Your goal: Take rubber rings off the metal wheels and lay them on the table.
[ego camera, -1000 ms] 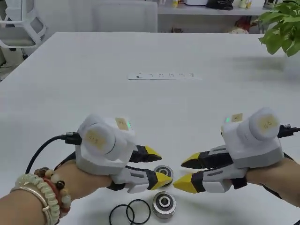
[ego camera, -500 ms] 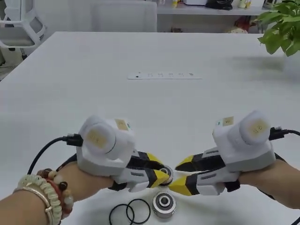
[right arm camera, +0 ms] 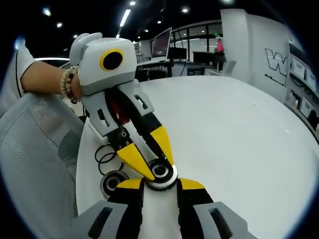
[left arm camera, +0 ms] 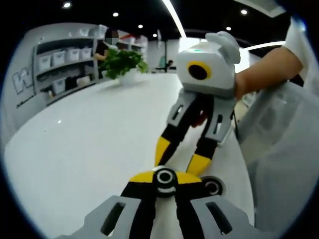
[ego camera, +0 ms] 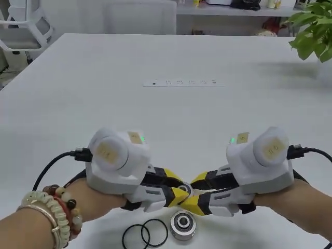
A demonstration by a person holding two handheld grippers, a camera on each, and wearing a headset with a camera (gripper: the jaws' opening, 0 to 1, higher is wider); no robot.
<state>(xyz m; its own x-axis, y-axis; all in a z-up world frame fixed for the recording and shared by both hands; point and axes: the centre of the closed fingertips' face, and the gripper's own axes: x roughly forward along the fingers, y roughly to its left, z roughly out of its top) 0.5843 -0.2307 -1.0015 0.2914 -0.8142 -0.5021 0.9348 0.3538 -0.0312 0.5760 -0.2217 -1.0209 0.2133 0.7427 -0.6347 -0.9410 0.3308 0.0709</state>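
Note:
My left gripper (ego camera: 179, 188) is shut on a small metal wheel (ego camera: 184, 190), held just above the white table (ego camera: 171, 119). My right gripper (ego camera: 196, 193) faces it from the right, open, its yellow tips on either side of the wheel's rim. In the right gripper view my own jaws (right arm camera: 161, 185) straddle that wheel (right arm camera: 162, 172); in the left gripper view the wheel (left arm camera: 164, 181) sits between my closed tips (left arm camera: 165, 177). A second wheel (ego camera: 182, 224) stands on the table below them, with two loose black rubber rings (ego camera: 145, 234) lying to its left.
A flush power strip (ego camera: 183, 82) lies mid-table. A green plant (ego camera: 314, 31) is at the far right, a white chair (ego camera: 26, 26) beyond the far left corner. A black cable (ego camera: 52, 163) trails from the left gripper.
The right gripper has moved left, and its tips now flank the wheel. The left gripper has shut on the wheel, which was between its open jaws a second ago.

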